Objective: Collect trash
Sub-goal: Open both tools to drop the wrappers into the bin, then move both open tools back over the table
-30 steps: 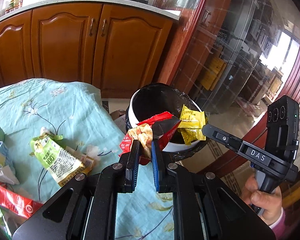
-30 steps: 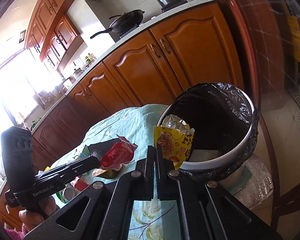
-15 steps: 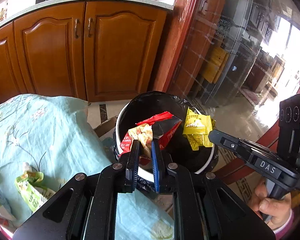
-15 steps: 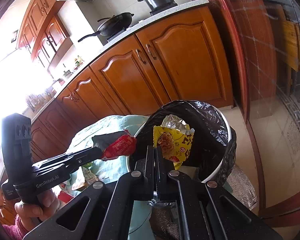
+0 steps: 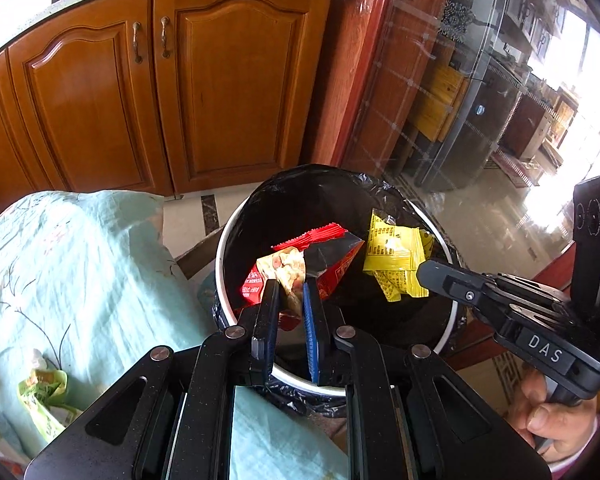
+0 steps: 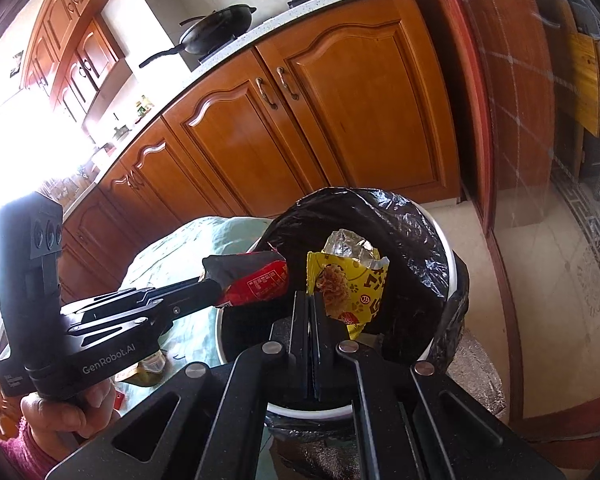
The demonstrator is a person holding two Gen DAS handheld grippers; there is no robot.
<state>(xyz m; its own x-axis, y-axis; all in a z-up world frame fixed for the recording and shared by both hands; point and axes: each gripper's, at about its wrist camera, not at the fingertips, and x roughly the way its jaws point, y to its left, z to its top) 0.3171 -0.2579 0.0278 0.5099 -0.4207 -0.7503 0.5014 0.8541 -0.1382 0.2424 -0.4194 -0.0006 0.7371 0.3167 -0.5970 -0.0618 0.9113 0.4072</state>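
A white trash bin [image 5: 221, 264] lined with a black bag [image 6: 412, 240] stands beside the table. My left gripper [image 5: 291, 286] is shut on a red snack wrapper [image 5: 332, 264] and holds it over the bin's mouth; in the right wrist view that left gripper [image 6: 216, 292] comes in from the left with the red wrapper [image 6: 260, 282]. My right gripper [image 6: 311, 300] is shut on a yellow snack wrapper [image 6: 354, 292], also above the bin opening. In the left wrist view the right gripper [image 5: 422, 270] reaches in from the right with the yellow wrapper [image 5: 396, 252].
A table with a pale green floral cloth [image 5: 80, 264] lies left of the bin, with a green wrapper [image 5: 44, 396] and other litter at its lower left. Wooden kitchen cabinets [image 5: 220, 80] stand behind. A glass door [image 5: 480, 100] is to the right.
Both grippers have carried their wrappers from the table's edge to above the bin's opening. The bin now sits lower and more centred in both views.
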